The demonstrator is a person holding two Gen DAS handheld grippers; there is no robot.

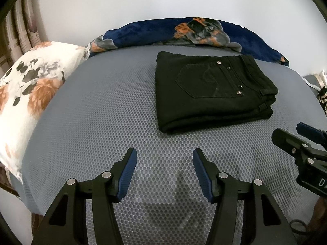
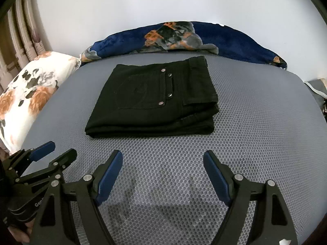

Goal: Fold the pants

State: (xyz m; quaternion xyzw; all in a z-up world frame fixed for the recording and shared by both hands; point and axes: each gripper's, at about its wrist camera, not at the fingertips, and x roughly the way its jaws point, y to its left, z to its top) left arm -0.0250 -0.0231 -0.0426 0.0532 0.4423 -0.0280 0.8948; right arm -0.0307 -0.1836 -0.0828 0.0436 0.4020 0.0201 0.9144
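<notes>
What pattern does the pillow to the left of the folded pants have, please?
The pillow is white with orange and grey flowers, clearest in the left wrist view.

Gray bed cover (image 1: 92, 122) with lots of little dots, spread wide. White pillow (image 1: 30, 89) with orange flowers and dark leaves, far left. Dark blue blanket (image 2: 235, 38) with orange patches, bunched along the far edge. White wall (image 2: 163, 4) behind. Striped curtain (image 2: 22, 30) up left.

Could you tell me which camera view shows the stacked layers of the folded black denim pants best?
The right wrist view: the folded black denim pants lie centred, their near folded edge in full. In the left wrist view the pants sit off to the right, the layers showing mainly at the waistband corner.
</notes>
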